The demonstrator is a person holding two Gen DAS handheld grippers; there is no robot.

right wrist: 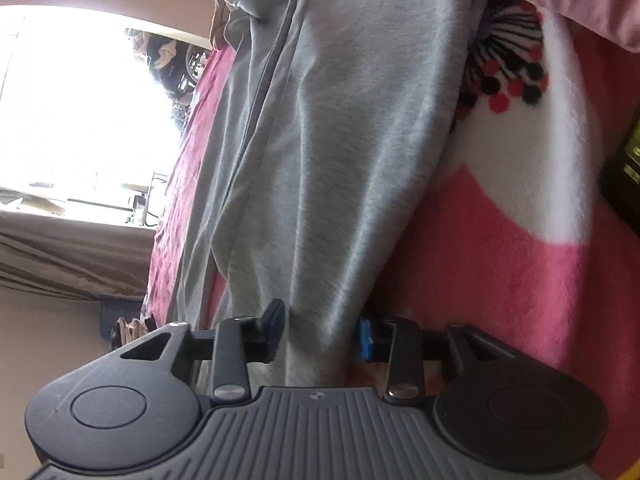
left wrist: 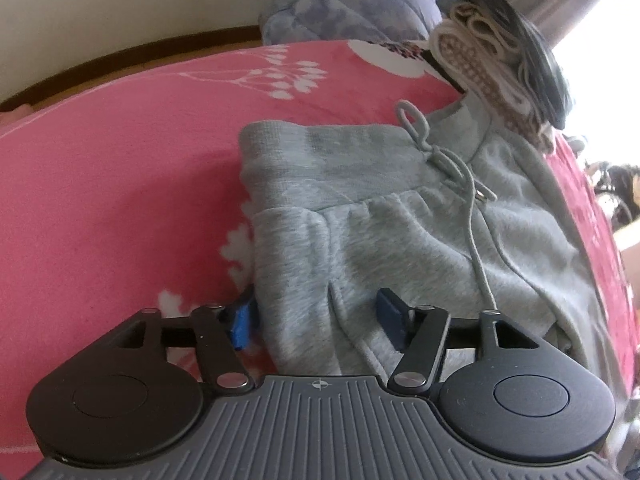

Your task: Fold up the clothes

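Left wrist view: grey sweatpants [left wrist: 360,220] lie flat on the pink blanket [left wrist: 120,180], waistband near the folded stack [left wrist: 500,60]. Left gripper [left wrist: 316,320] jaws apart around the fabric edge; right gripper [right wrist: 322,332] also apart, straddling a leg.

1 pr grey sweatpants [left wrist: 360,216], 1 pink blanket [left wrist: 120,184], 1 folded stack [left wrist: 496,60], 2 grippers.

I am looking at grey fleece sweatpants [left wrist: 400,216] lying flat on the pink flowered blanket [left wrist: 120,184], their ribbed waistband [left wrist: 320,156] facing up with a knotted drawstring [left wrist: 448,168] trailing down the front; one creased leg [right wrist: 340,152] is stretching along the blanket.
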